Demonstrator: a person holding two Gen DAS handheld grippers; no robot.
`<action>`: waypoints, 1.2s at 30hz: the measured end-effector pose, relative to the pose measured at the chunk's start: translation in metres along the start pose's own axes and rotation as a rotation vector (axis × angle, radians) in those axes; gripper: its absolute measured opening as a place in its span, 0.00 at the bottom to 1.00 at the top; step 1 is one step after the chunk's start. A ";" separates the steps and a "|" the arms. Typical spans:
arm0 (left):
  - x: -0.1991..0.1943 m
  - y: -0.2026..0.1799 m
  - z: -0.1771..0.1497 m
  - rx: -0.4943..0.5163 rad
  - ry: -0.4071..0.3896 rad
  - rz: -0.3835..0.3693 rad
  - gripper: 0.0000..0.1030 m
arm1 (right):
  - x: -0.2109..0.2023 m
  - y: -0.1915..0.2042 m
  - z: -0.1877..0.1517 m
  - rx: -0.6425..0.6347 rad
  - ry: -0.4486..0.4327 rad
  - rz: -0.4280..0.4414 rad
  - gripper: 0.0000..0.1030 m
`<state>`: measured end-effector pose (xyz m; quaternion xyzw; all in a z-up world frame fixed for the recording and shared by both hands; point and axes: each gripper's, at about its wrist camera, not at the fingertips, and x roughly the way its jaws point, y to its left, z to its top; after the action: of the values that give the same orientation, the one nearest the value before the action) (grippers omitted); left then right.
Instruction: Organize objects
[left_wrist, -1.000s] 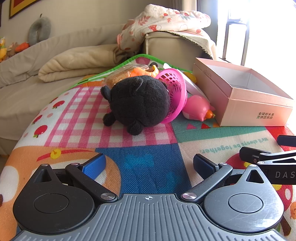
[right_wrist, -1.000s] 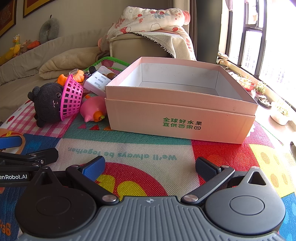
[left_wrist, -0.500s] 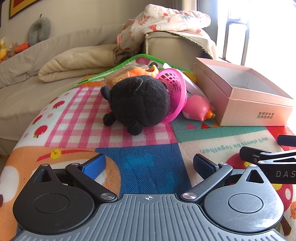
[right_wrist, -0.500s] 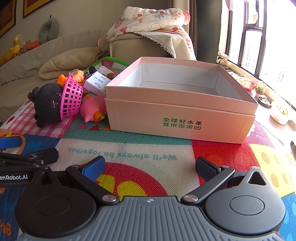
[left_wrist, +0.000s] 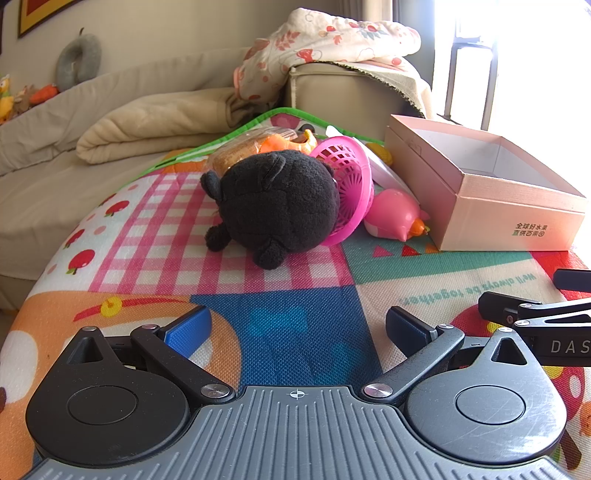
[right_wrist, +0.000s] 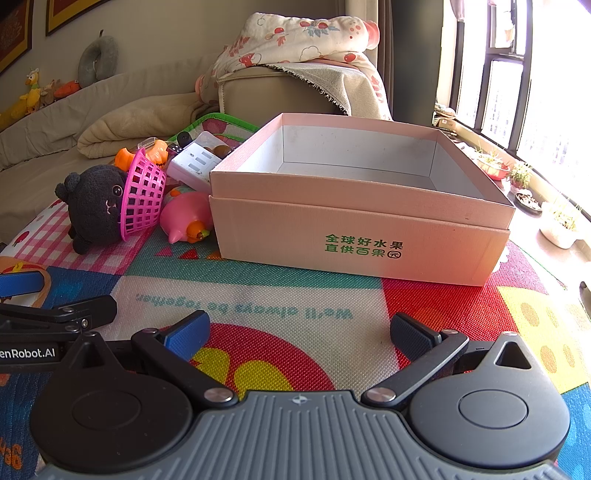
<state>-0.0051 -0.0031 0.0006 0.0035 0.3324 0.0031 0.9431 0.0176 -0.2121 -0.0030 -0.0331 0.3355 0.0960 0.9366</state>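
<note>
A black plush toy (left_wrist: 275, 206) (right_wrist: 96, 205) lies on the colourful play mat (left_wrist: 280, 332), leaning against a tipped pink mesh basket (left_wrist: 349, 184) (right_wrist: 144, 192). A pink rubber pig (left_wrist: 395, 216) (right_wrist: 186, 216) rests between the basket and an open pink cardboard box (left_wrist: 491, 192) (right_wrist: 362, 218), whose inside looks bare. An orange toy (right_wrist: 142, 155) and a white case (right_wrist: 194, 164) sit behind the basket. My left gripper (left_wrist: 297, 328) is open, low over the mat, short of the plush. My right gripper (right_wrist: 299, 330) is open in front of the box.
A beige sofa with a folded blanket (left_wrist: 147, 125) borders the mat on the left and behind. A floral quilt (right_wrist: 295, 40) drapes the sofa arm. A window sill with small plant pots (right_wrist: 524, 184) runs along the right. The mat's left edge (left_wrist: 33, 288) drops off.
</note>
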 end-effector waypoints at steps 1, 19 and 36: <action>0.000 0.000 0.000 0.000 0.000 0.000 1.00 | 0.000 0.000 0.000 0.000 0.000 0.000 1.00; 0.000 0.000 0.000 0.000 0.001 0.001 1.00 | 0.000 0.000 0.000 -0.001 0.000 -0.001 1.00; 0.002 -0.001 -0.001 0.005 0.003 0.008 1.00 | -0.001 -0.002 0.000 0.007 0.000 0.005 1.00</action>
<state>-0.0044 -0.0042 -0.0015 0.0071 0.3336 0.0063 0.9427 0.0169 -0.2146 -0.0024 -0.0292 0.3357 0.0971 0.9365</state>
